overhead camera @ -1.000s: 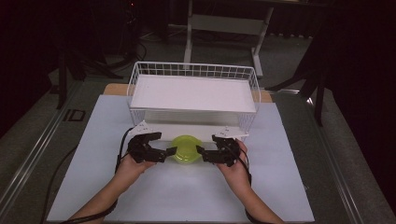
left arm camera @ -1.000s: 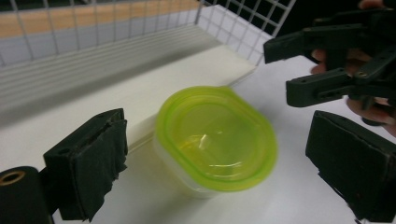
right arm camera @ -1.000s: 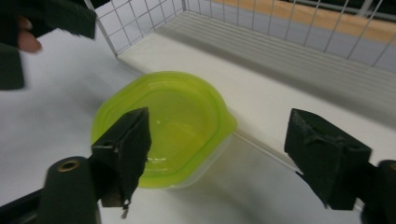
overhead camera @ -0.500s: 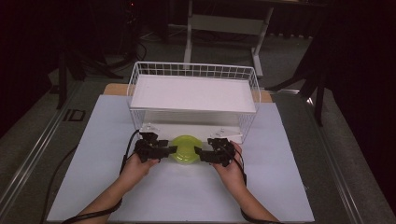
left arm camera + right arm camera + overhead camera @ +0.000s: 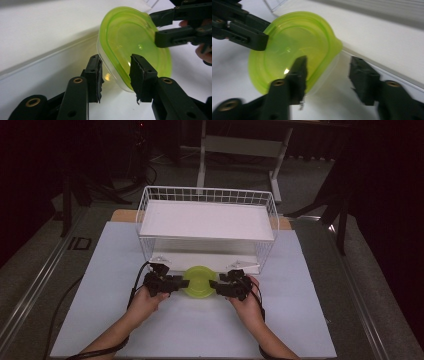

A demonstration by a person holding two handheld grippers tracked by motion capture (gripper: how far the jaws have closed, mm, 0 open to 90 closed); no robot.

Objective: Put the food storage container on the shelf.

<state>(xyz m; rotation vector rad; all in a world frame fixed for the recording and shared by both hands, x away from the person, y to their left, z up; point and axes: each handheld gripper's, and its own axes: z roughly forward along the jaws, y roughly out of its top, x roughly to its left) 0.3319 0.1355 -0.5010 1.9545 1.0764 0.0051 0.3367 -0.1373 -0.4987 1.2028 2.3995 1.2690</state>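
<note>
Beside the green-lidded container [image 5: 199, 281], both tools have closed in.

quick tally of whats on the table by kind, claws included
Clear plastic containers with a lime-green lid: 1
White wire baskets with a flat white shelf: 1
Black two-jaw claws: 2, left claw and right claw
White table sheets: 1
Total: 5
</note>
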